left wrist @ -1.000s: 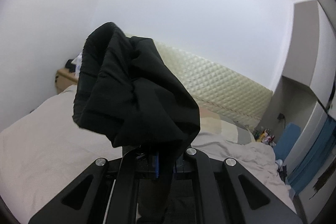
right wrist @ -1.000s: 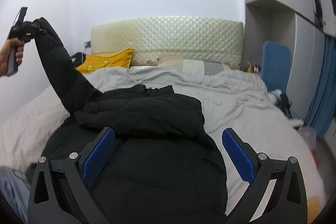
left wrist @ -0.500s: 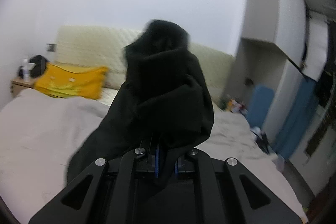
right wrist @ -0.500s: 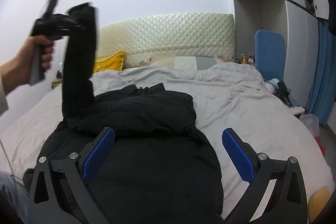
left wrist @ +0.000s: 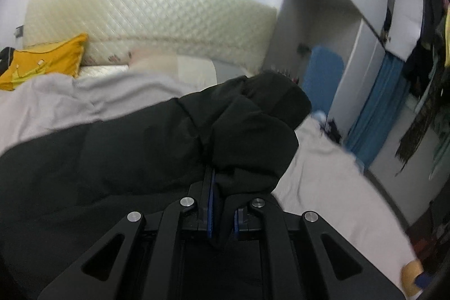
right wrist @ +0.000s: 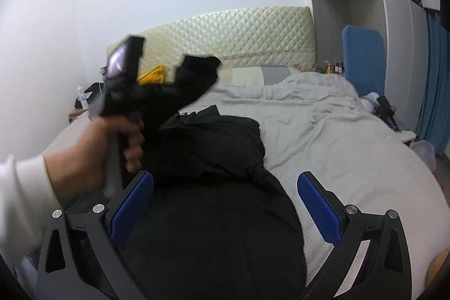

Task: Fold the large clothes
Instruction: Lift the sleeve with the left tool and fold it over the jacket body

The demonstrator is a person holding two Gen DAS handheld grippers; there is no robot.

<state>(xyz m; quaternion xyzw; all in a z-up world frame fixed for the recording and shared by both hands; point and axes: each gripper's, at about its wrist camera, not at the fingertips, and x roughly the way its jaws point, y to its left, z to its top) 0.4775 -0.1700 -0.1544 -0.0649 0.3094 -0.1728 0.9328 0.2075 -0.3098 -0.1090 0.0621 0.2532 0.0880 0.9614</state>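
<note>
A large black padded jacket (right wrist: 213, 187) lies spread on the bed. My left gripper (left wrist: 222, 196) is shut on the jacket's sleeve cuff (left wrist: 253, 131), whose bunched end stands over the fingers. In the right wrist view the left gripper (right wrist: 168, 97) is held by a hand above the jacket's left side, with the sleeve (right wrist: 197, 72) pointing right over the body. My right gripper (right wrist: 225, 198) is open and empty, low over the jacket's near part.
The bed has a grey duvet (right wrist: 323, 131), a quilted cream headboard (right wrist: 239, 30) and a yellow pillow (left wrist: 42, 63). A blue chair back (right wrist: 362, 58), wardrobe and blue curtain (left wrist: 377, 114) stand on the right. A nightstand with a bottle (right wrist: 83, 97) is at the left.
My left gripper has swung the sleeve from high at the left down and rightward over the jacket's body. The right gripper has stayed open over the near part.
</note>
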